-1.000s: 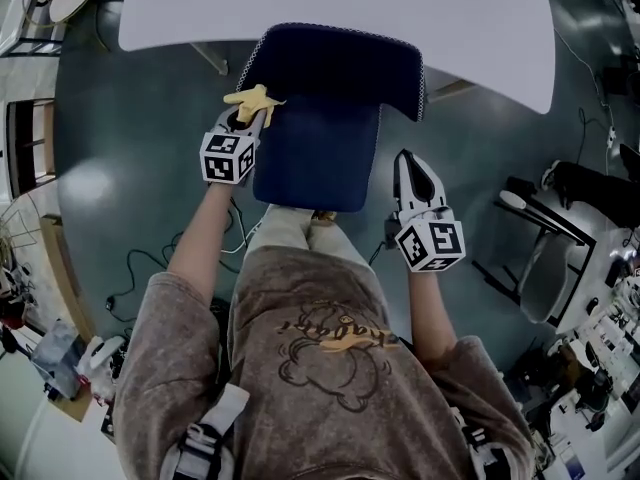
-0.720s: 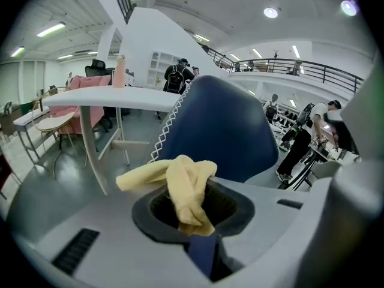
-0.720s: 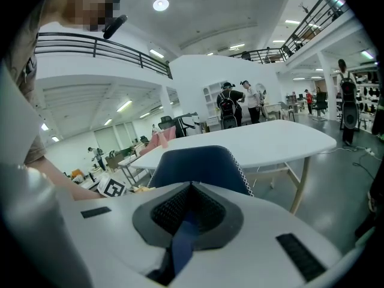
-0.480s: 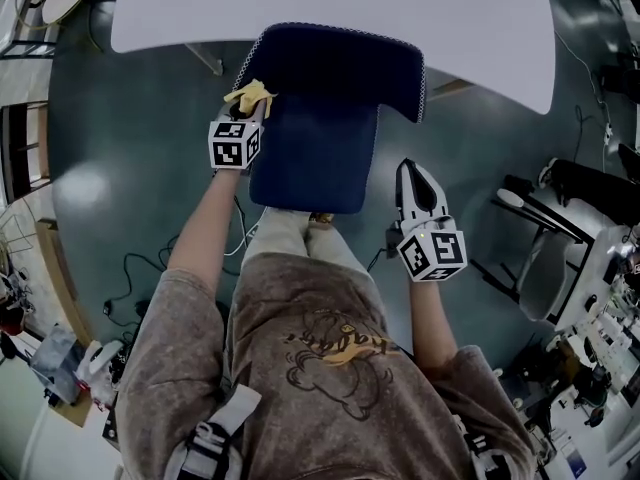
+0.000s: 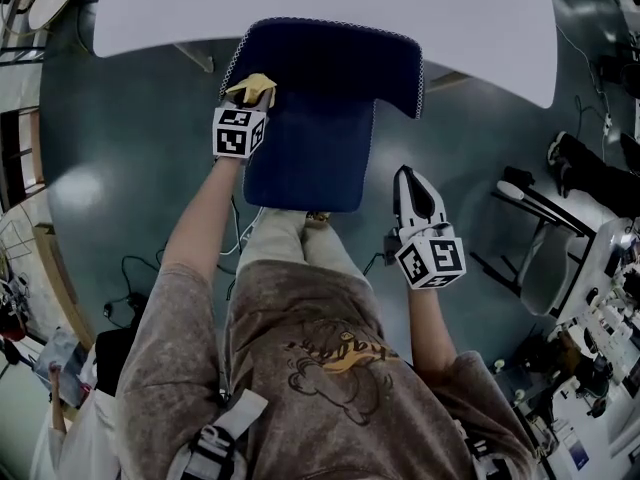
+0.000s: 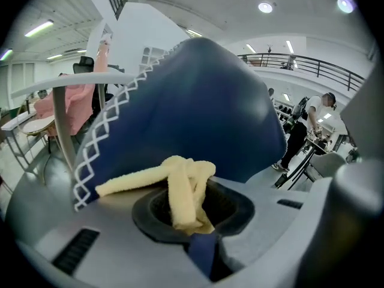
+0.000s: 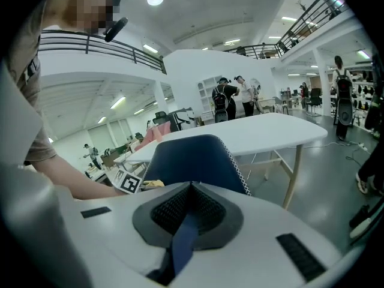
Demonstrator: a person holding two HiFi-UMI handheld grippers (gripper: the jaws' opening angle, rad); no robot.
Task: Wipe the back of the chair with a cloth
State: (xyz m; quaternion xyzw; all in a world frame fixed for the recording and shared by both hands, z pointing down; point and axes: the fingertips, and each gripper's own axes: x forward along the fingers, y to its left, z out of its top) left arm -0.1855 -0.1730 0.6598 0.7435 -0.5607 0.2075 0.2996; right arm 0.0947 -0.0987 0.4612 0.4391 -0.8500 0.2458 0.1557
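A navy blue chair stands before me, its backrest (image 5: 330,63) against the white table and its seat (image 5: 310,153) toward me. My left gripper (image 5: 250,98) is shut on a yellow cloth (image 5: 250,88) and holds it at the left lower corner of the backrest. In the left gripper view the yellow cloth (image 6: 180,188) hangs out of the closed jaws right against the blue backrest (image 6: 198,107) with its white zigzag stitching. My right gripper (image 5: 412,183) is shut with nothing in it and hangs to the right of the seat, apart from the chair (image 7: 192,158).
A white table (image 5: 330,8) runs across the far side, the backrest tucked at its edge. Another chair frame (image 5: 540,238) and cluttered gear stand at the right. Cables (image 5: 135,268) lie on the dark floor at the left. People stand far off in the hall.
My left gripper has moved forward with the cloth along the chair's left side, up to the backrest's corner. The right gripper has stayed about where it was.
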